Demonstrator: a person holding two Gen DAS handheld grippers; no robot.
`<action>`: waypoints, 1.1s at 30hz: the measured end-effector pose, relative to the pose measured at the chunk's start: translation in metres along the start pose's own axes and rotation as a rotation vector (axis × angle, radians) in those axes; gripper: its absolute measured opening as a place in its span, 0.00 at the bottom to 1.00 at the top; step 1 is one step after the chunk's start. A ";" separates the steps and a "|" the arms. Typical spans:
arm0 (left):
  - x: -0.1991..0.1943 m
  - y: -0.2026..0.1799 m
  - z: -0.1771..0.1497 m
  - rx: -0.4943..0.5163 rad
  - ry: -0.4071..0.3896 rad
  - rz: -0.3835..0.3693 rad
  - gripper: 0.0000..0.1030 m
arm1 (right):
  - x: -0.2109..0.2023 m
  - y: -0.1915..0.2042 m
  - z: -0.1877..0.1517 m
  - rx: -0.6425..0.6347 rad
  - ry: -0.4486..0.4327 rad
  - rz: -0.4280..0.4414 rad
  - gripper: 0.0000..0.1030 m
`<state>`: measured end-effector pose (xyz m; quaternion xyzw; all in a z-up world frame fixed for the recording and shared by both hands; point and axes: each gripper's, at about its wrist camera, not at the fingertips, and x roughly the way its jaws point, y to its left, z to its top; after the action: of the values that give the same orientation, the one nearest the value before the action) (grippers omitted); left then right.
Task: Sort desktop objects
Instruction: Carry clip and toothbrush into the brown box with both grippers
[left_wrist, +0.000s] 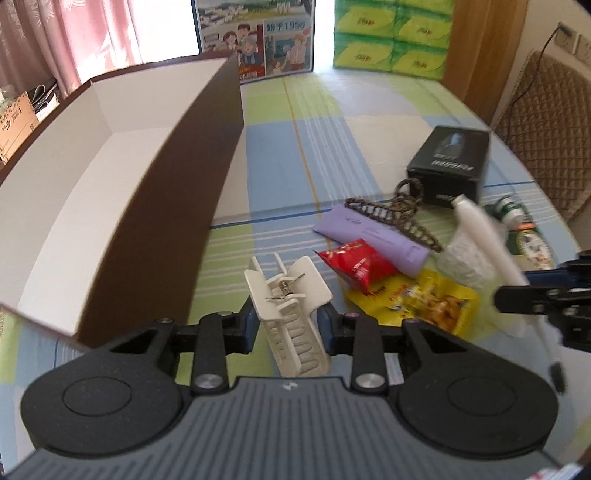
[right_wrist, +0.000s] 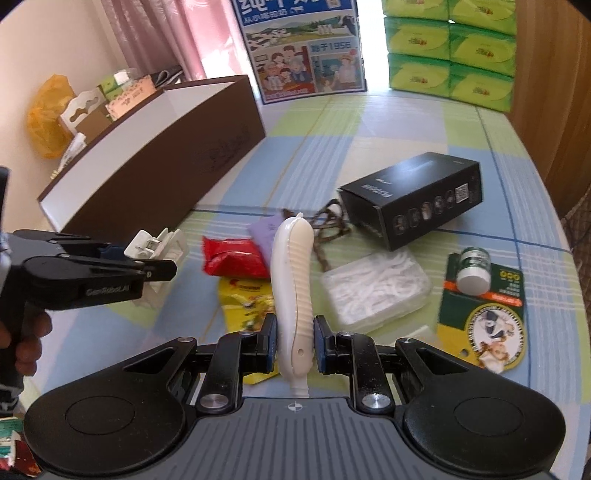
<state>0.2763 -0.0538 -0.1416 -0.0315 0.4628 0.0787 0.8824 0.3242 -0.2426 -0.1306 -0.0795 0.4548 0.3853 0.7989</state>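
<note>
My left gripper (left_wrist: 290, 319) is shut on a white hair claw clip (left_wrist: 291, 295), held above the table beside the brown box (left_wrist: 177, 206) with a white inside. It also shows in the right wrist view (right_wrist: 147, 258). My right gripper (right_wrist: 294, 341) is shut on a white ribbed handle tool (right_wrist: 295, 280), lifted over the pile; the tool also shows in the left wrist view (left_wrist: 487, 240). On the cloth lie a red packet (right_wrist: 232, 256), a yellow packet (right_wrist: 243, 302), a purple tube (left_wrist: 373, 236) and a braided brown clip (left_wrist: 399, 214).
A black carton (right_wrist: 413, 199), a clear box of floss picks (right_wrist: 376, 291), a small green-and-white bottle (right_wrist: 474, 271) and a green card (right_wrist: 487, 325) lie to the right. Green tissue packs (right_wrist: 450, 48) and a picture box (right_wrist: 306, 51) stand at the back.
</note>
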 end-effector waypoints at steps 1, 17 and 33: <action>-0.008 0.001 -0.001 -0.003 -0.009 -0.010 0.27 | -0.001 0.002 0.000 0.000 0.000 0.006 0.17; -0.104 0.031 0.012 -0.004 -0.198 0.002 0.27 | -0.025 0.081 0.043 -0.063 -0.083 0.140 0.17; -0.115 0.153 0.045 -0.070 -0.263 0.099 0.27 | 0.037 0.197 0.139 -0.056 -0.120 0.257 0.17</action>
<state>0.2228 0.0901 -0.0183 -0.0287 0.3412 0.1415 0.9289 0.2919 -0.0205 -0.0362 -0.0198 0.4018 0.5011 0.7662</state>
